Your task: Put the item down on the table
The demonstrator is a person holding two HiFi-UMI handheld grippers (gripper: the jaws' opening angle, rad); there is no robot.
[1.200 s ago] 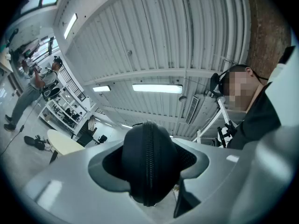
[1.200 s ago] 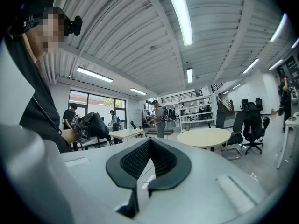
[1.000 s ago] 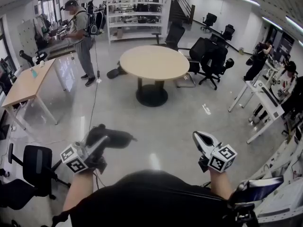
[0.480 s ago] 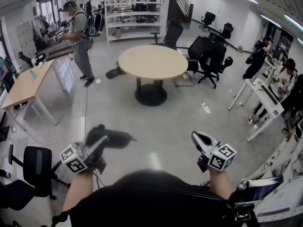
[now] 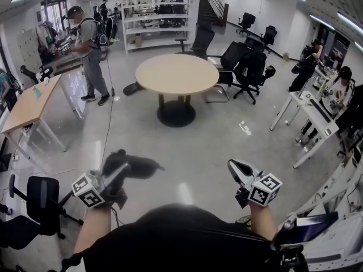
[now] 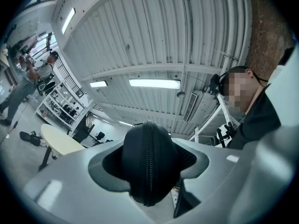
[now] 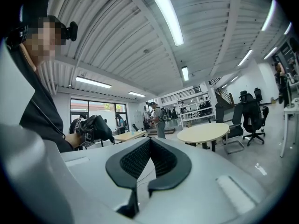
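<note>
While the person stands on the grey floor [image 5: 198,146], the left gripper [image 5: 120,170] is clamped on a black zippered case [image 5: 135,165], held up in the air at the lower left of the head view. Left gripper view: case [image 6: 148,164] sits between the two jaws, zipper line running up its middle, both dark pads pressed against its sides, rounded end of the case sticking out past the jaw tips. Right gripper [image 5: 240,171] is held up at lower right, jaws together with nothing between them; in the right gripper view the ribbed pads [image 7: 161,158] meet at their tips. The two grippers are well apart from each other. Round table [image 5: 176,73] with a light top and black pedestal base stands ahead across the floor, well apart from the case. Black office chairs [image 5: 248,67] are just beside its far right edge. Wooden desk [image 5: 29,103] is at the left, with another person [image 5: 86,49] wearing a backpack standing near its far end. Another black chair [image 5: 39,198] is at lower left, near the left gripper. White shelving [image 5: 153,16] stands at the back wall. More people are at white desks [image 5: 309,115] on the right.
</note>
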